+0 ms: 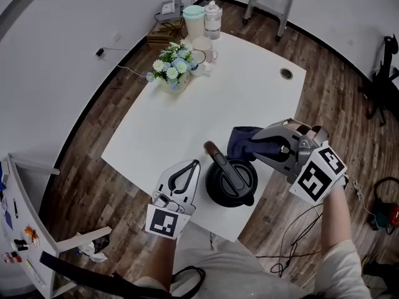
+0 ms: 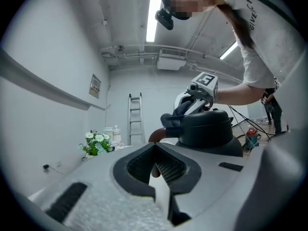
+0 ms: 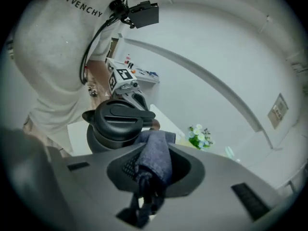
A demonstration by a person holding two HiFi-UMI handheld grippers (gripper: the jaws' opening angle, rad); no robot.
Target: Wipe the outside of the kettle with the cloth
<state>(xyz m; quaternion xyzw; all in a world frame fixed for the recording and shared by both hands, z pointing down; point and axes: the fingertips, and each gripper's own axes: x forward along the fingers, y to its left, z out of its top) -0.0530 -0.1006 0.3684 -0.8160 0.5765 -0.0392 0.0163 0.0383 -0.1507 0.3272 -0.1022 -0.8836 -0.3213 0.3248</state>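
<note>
Kettle [image 1: 230, 180], black with a brown-tipped handle, stands upright near the front edge of the white table [image 1: 249, 92], just in front of the person. The right gripper [image 1: 262, 143] has its jaws clamped on a dark blue cloth [image 1: 242, 141], which bunches out past the tips and hangs just beside the kettle's upper rim on its far right side. Whether cloth and kettle are touching cannot be told. The left gripper [image 1: 194, 164] rests just left of the kettle with its jaw tips drawn together on nothing. The wiping seems about to start. To do it well, the loose fold of cloth, not the hard jaw tips, should press on the wall and sweep round and downward. The left gripper would do well to steady the handle, since the kettle could slide on the smooth top and stands close to the edge. The tabletop is otherwise bare in the middle, with a pot of flowers [image 1: 171, 67], a lidded jar [image 1: 194, 18] and a bottle [image 1: 213, 17] at the far corner. Round about lie a wooden floor [image 1: 106, 185], white walls and a ladder [image 1: 268, 2].
</note>
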